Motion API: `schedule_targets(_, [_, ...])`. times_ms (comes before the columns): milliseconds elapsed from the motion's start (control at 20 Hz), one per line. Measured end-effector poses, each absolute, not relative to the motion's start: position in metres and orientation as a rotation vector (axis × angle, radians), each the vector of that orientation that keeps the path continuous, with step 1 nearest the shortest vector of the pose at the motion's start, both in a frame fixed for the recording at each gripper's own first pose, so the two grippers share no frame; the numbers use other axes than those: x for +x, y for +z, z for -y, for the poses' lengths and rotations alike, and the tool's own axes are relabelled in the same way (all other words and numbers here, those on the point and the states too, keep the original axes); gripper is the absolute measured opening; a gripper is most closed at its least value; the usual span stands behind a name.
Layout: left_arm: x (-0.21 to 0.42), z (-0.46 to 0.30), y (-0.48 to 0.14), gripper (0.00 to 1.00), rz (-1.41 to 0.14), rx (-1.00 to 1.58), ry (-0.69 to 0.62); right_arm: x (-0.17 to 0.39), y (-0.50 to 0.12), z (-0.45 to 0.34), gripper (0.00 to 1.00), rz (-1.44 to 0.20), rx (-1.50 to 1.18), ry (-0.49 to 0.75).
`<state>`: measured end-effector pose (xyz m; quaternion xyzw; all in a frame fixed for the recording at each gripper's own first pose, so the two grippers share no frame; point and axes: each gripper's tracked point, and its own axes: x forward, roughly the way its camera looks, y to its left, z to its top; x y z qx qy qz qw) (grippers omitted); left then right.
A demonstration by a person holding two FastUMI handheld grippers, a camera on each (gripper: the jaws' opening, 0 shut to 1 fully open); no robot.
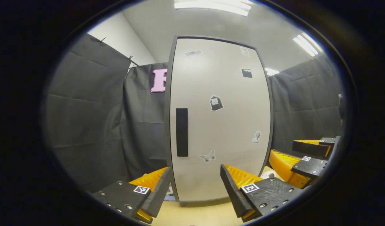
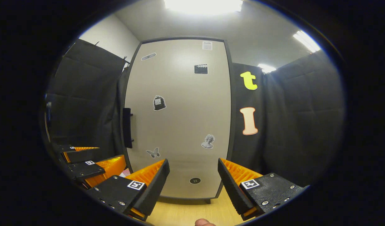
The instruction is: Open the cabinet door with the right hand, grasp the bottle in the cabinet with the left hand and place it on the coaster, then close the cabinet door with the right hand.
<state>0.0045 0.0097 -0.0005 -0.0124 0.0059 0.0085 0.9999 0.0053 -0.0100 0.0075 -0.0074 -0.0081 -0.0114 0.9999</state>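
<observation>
Black cloth hangs around the booth on all sides, with a white ceiling and bright strip lights above, and a pale wooden tabletop (image 1: 192, 213) runs along the bottom of both views. On it stands the cabinet, its light grey cabinet door (image 1: 220, 125) shut and edged by a dark frame. A dark vertical handle (image 1: 181, 132) sits on the door's left side, about halfway up, and several small stickers are scattered over the panel: a butterfly (image 1: 208, 156) low down, a clapperboard (image 1: 246, 73) near the top and a bust (image 2: 208, 141) toward the right edge. A small round dark fitting (image 2: 195, 180) lies near the door's bottom edge in the right gripper view. With the door shut, the bottle inside cannot be seen.

The left gripper (image 1: 195, 185) is held before the lower part of the door with its fingers spread wide and nothing between them. The right gripper (image 2: 193, 179) hangs likewise in front of the door's lower part, fingers wide apart and holding nothing; neither touches the door or the handle. In the left gripper view the right gripper appears at the right edge, beside the cabinet, and in the right gripper view the left gripper shows at the lower left, below the handle. A fingertip (image 2: 204, 222) peeks in at the bottom edge of the right gripper view.
</observation>
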Motion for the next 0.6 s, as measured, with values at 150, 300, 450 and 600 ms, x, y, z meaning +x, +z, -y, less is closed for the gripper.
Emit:
schedule_targets(150, [0.006,-0.011,0.000,0.89,-0.012,-0.027,0.021,0.008,0.009,0.011,0.95,0.016,-0.010,-0.022])
schedule_targets(300, [0.006,-0.011,0.000,0.89,-0.011,-0.023,0.020,0.011,0.009,0.014,0.95,0.017,-0.009,-0.025])
schedule_targets(450, [0.005,-0.012,0.000,0.82,-0.009,-0.023,0.021,0.015,0.012,0.013,0.95,0.020,-0.008,-0.019])
schedule_targets(600, [0.003,-0.017,-0.002,0.89,-0.009,-0.019,0.027,0.022,0.020,0.011,0.95,0.036,-0.018,-0.011])
